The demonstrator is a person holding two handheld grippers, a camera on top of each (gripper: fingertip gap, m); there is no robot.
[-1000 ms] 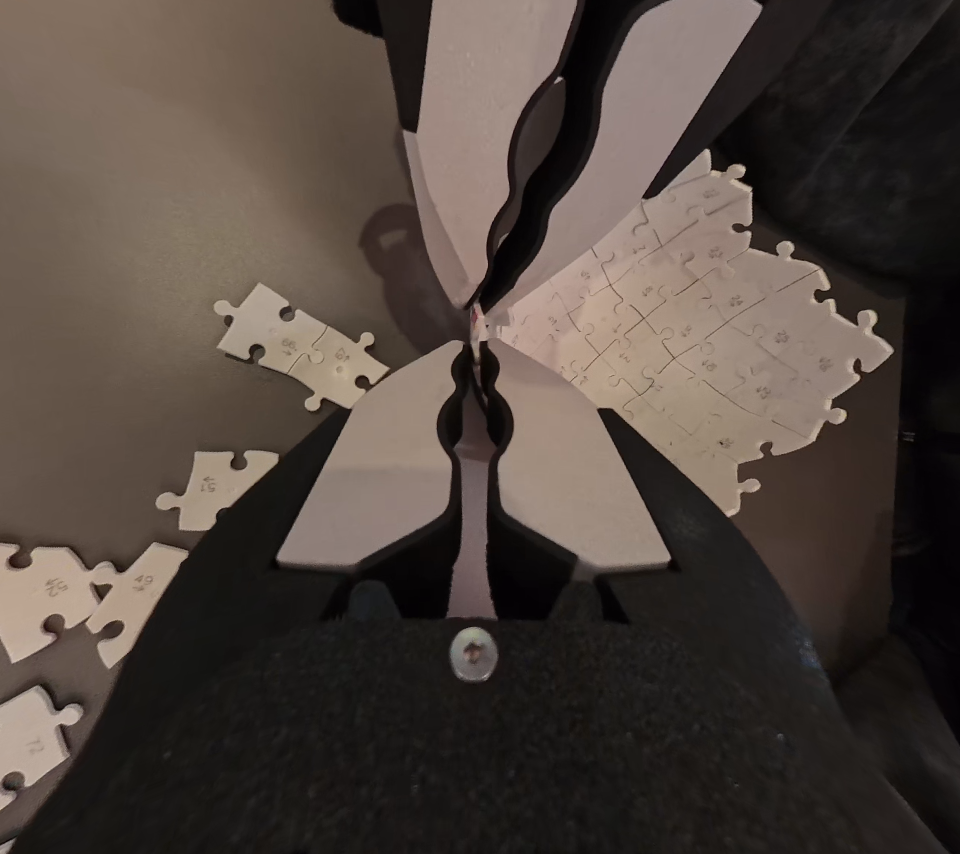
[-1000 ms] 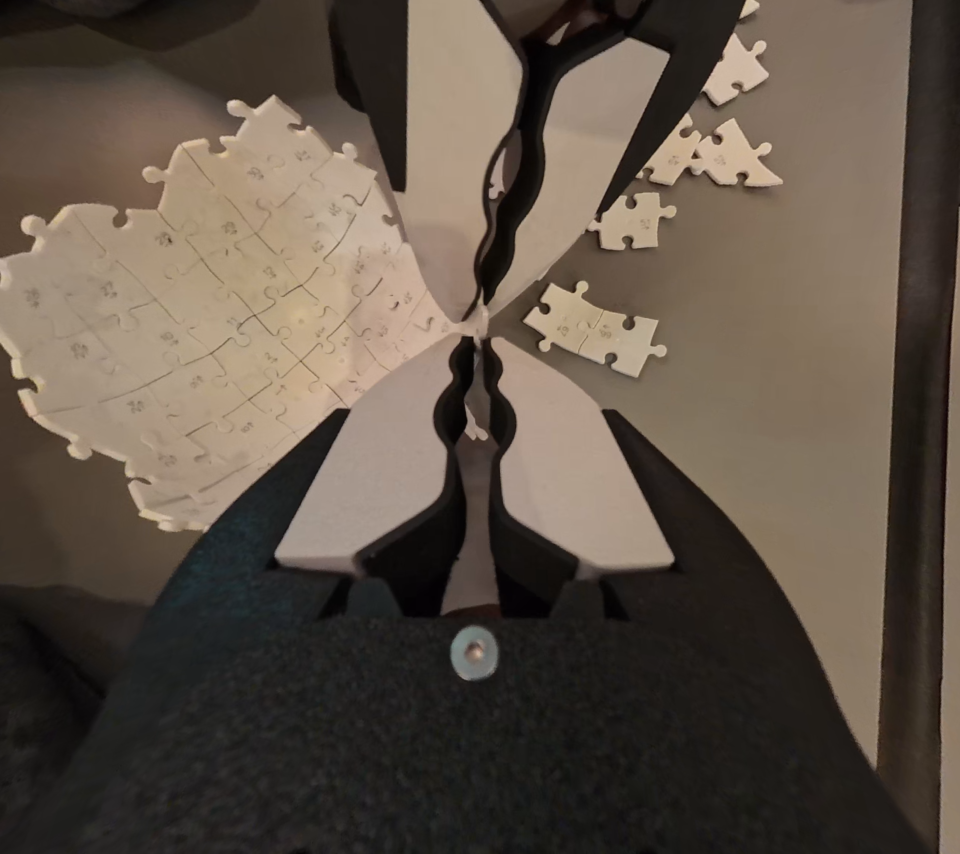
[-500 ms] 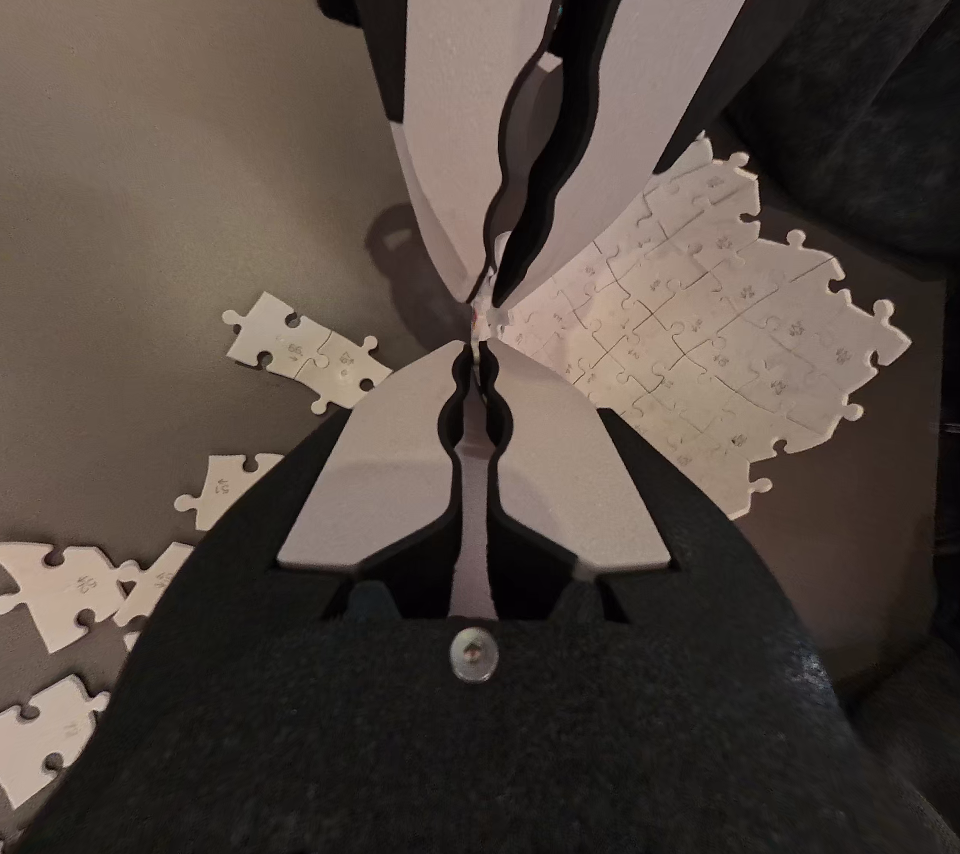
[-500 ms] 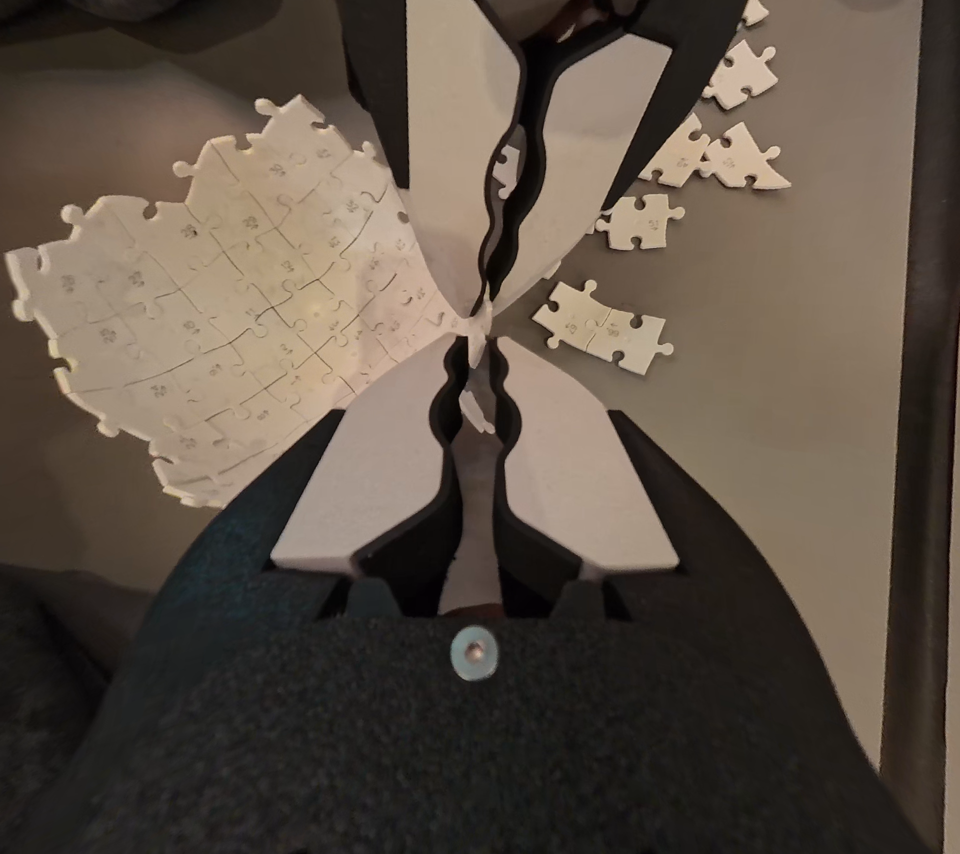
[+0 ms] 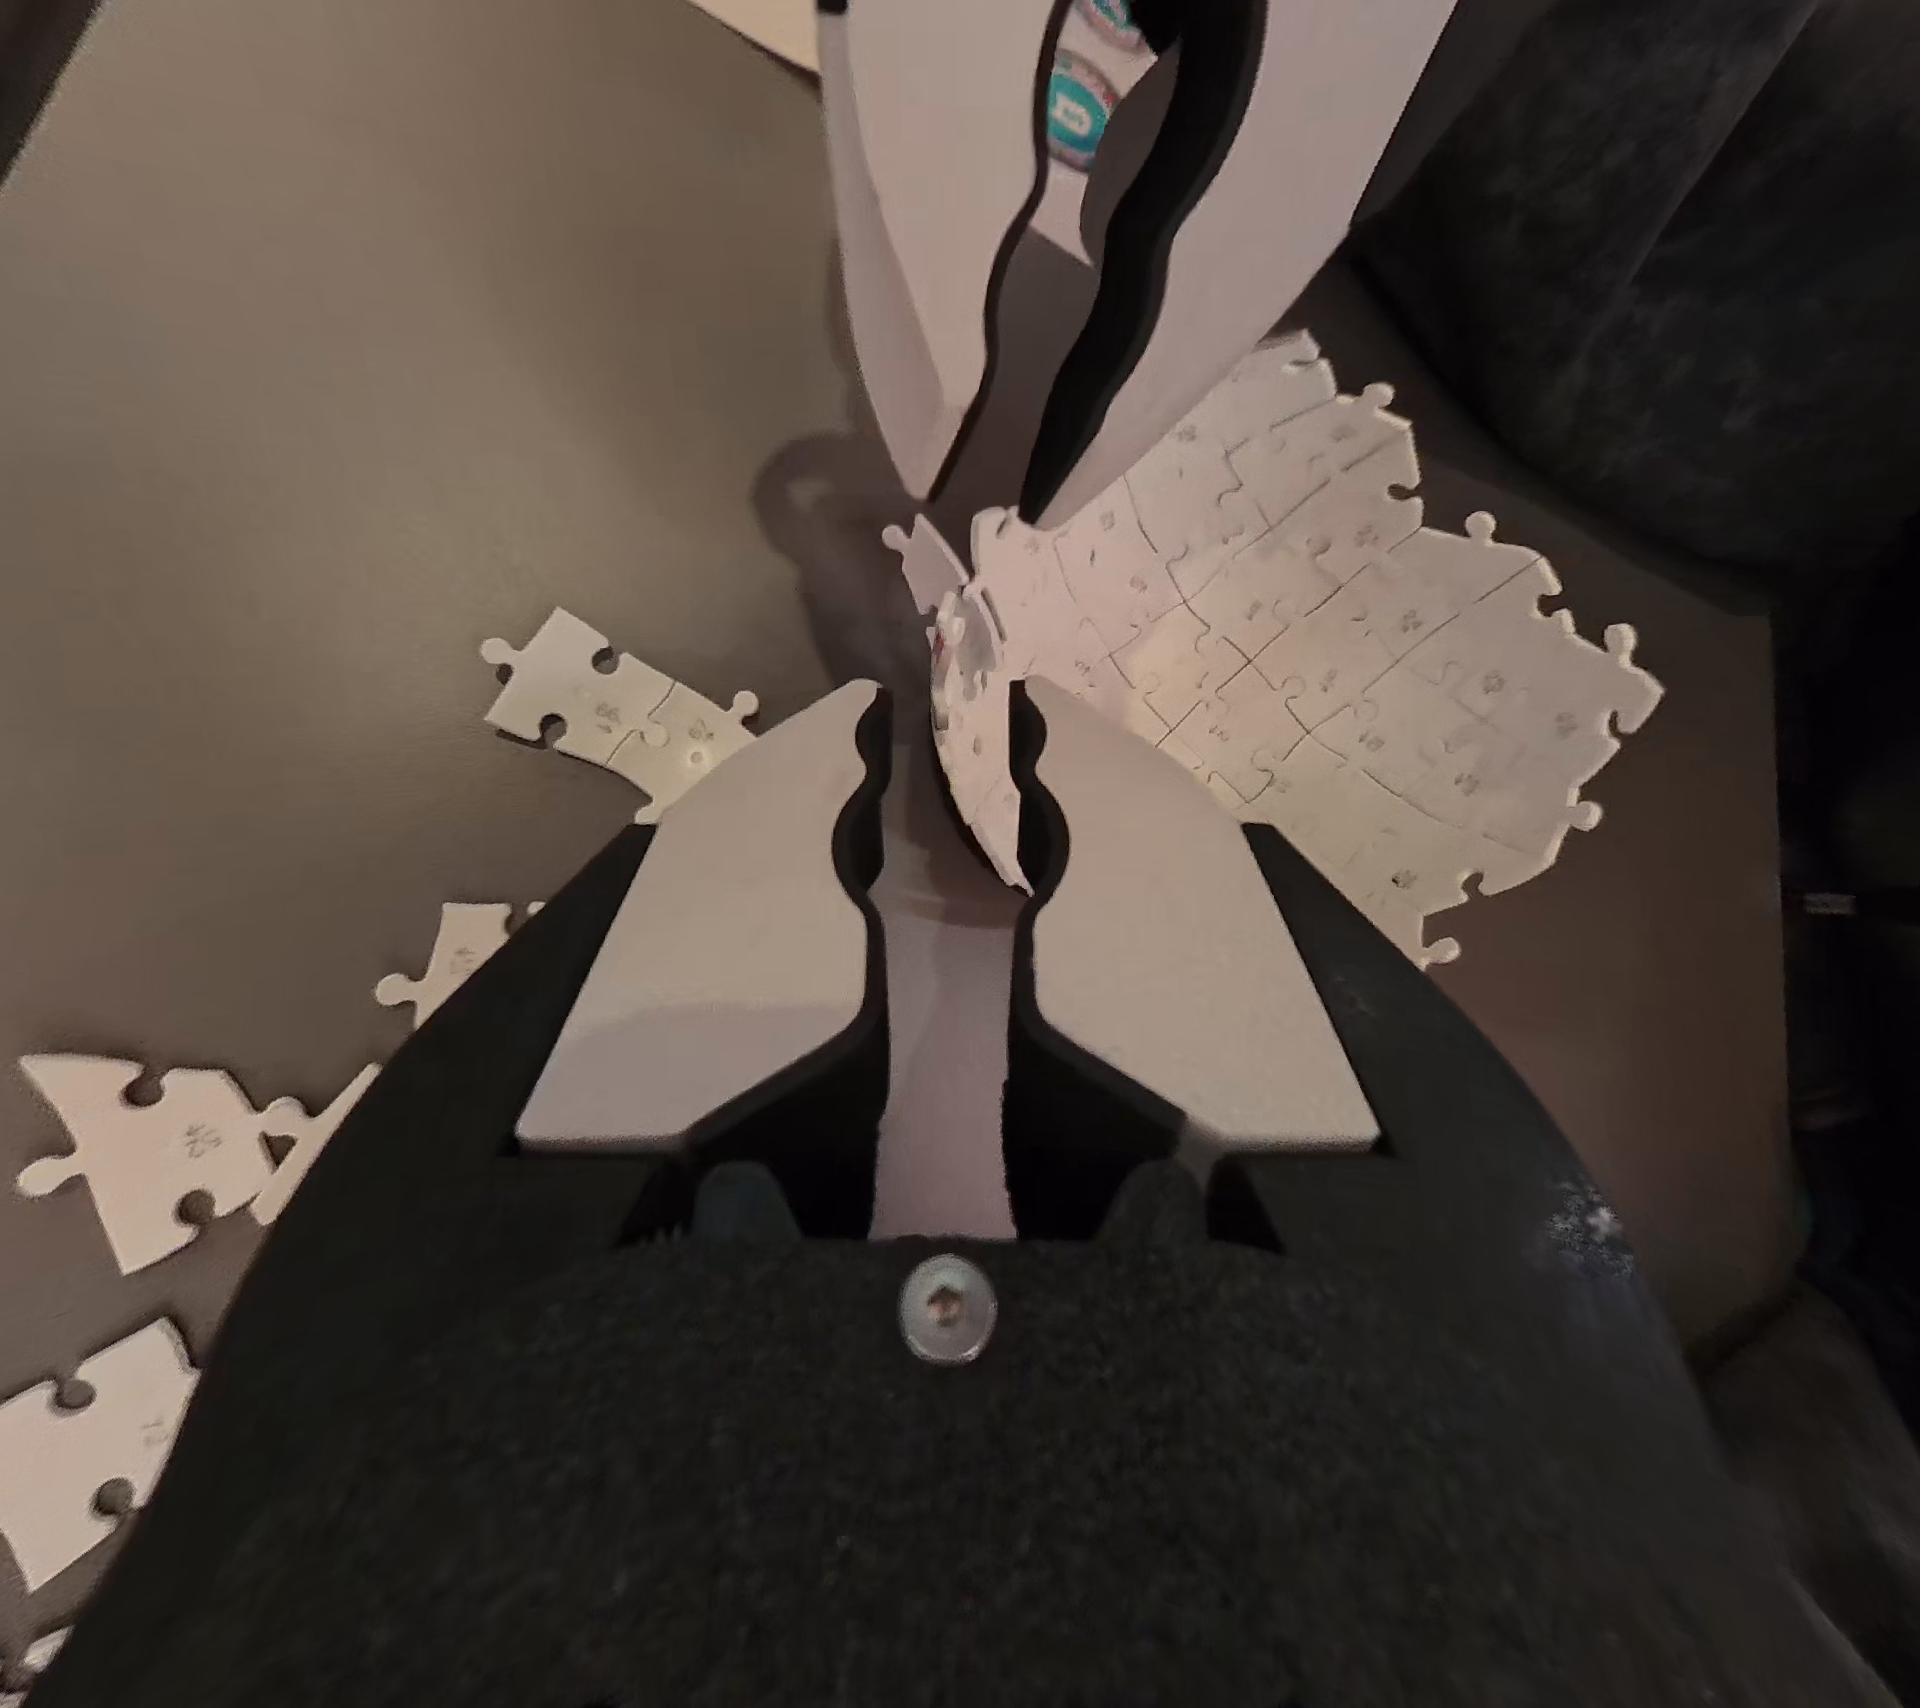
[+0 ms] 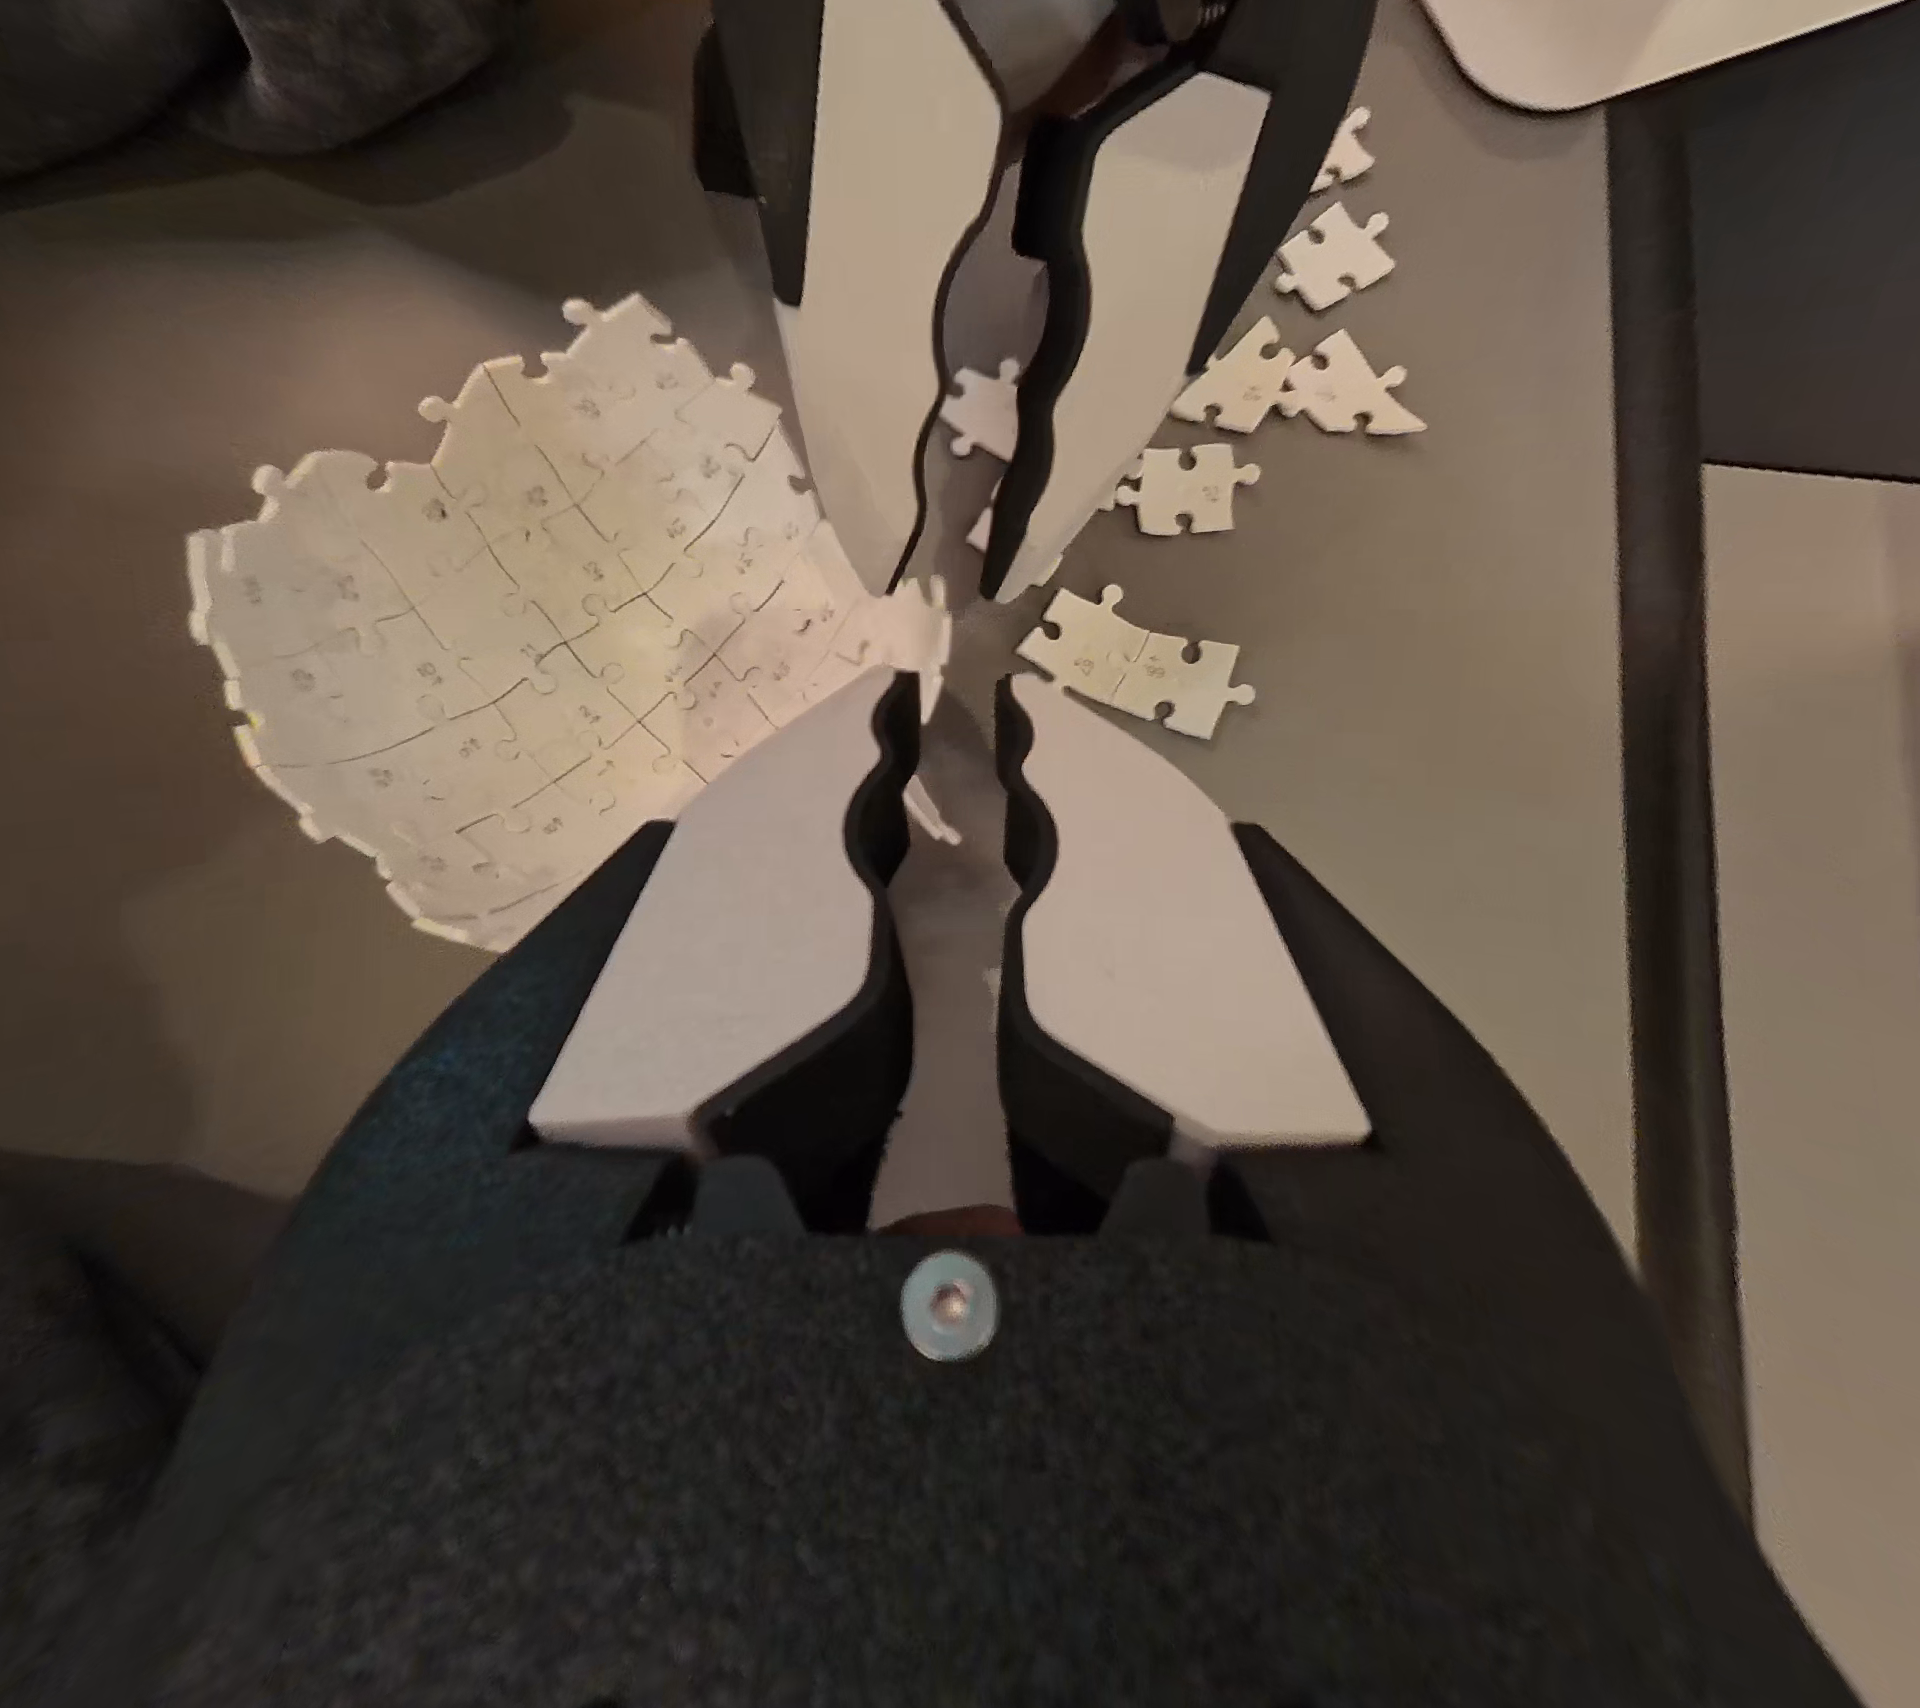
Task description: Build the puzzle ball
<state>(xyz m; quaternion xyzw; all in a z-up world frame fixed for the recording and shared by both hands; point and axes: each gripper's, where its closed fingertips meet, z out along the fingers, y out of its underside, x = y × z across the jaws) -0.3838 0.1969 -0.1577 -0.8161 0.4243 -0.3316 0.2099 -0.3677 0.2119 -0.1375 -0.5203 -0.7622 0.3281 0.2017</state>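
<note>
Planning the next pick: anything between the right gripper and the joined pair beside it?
Nothing visible. The joined pair lies on the table just right of the open right gripper; the left gripper hovers close.

Loose pieces (image 6: 1138, 659) crowd table (image 6: 1455, 723) right of right claw (image 6: 956, 692); curved shell (image 6: 520, 619) blocks left.

My left hand-held gripper (image 5: 951, 702) shows matt pale finger faces edged in black rubbery foam, with a rough, grainy black body and a shiny metal screw (image 5: 945, 1310). The curved puzzle shell (image 5: 1299, 661) looks like smooth matt white plastic. The surface (image 5: 364, 308) is smooth matt grey. At right, dark cloth (image 5: 1662, 152) looks soft and napped.
</note>
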